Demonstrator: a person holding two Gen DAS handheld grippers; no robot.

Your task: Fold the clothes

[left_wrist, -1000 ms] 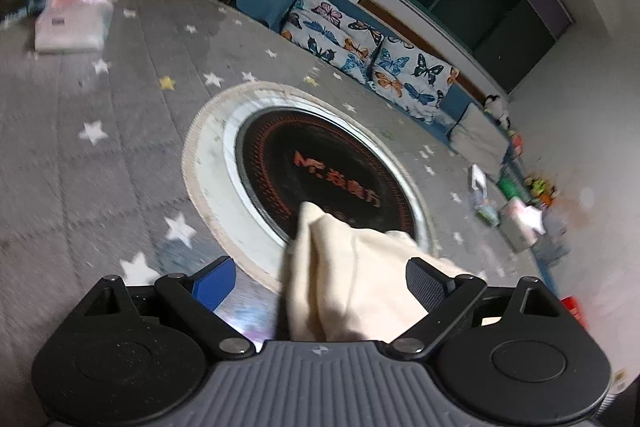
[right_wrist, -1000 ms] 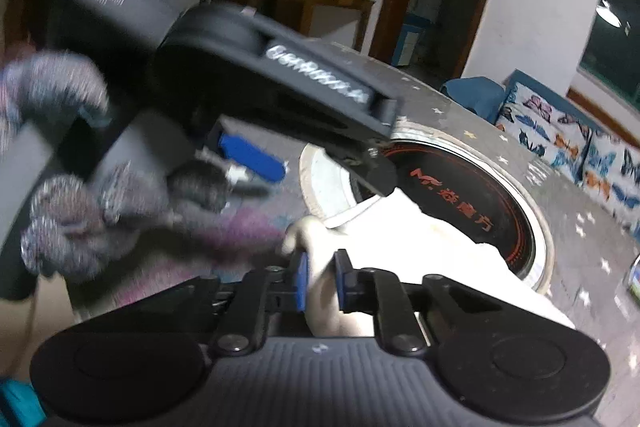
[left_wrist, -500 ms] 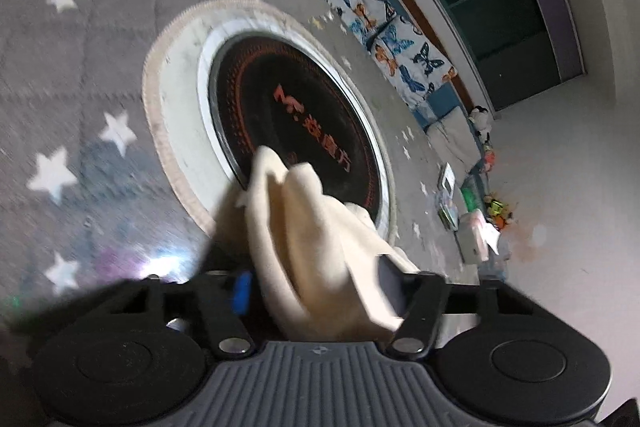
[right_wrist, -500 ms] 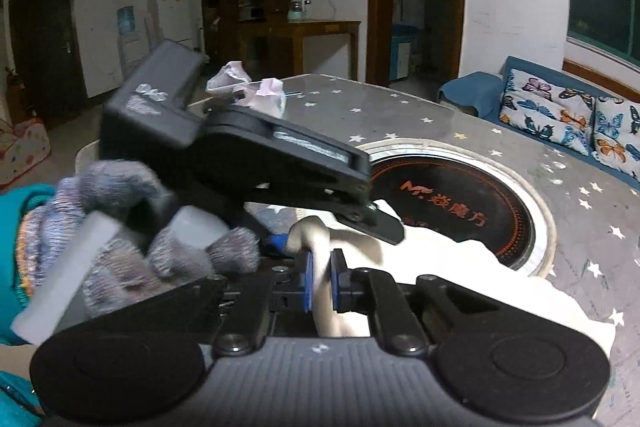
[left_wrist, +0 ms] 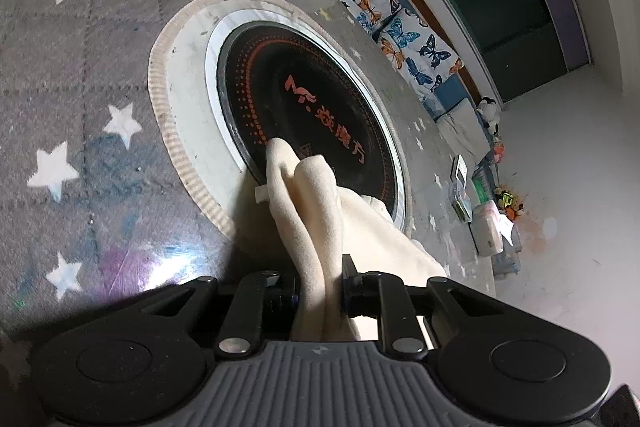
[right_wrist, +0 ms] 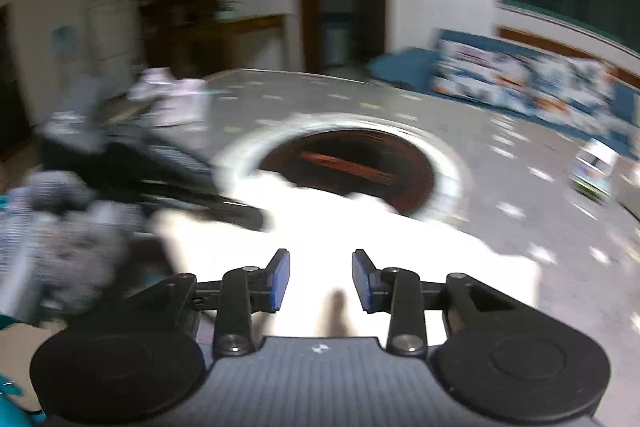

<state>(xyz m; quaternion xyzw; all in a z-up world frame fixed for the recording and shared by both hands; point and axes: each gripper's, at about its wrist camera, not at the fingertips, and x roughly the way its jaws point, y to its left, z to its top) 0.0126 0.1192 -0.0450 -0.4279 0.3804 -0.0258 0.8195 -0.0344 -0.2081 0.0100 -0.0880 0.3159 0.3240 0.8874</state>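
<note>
Orange "M" lettering marks the black cooktop (left_wrist: 316, 115) set in a star-print table (left_wrist: 80, 67); left gripper (left_wrist: 320, 285) pinches cream cloth (left_wrist: 316, 211), right gripper (right_wrist: 320, 279) gapes empty.

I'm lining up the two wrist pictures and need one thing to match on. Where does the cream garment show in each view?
Left wrist: the cream garment rises from the bottom centre, pinched in the left gripper, its tip over the rim of the black round cooktop.
Right wrist: it spreads, blurred, across the lower middle, beyond the open right gripper.
Shared landmark: the black cooktop with orange lettering.
</note>
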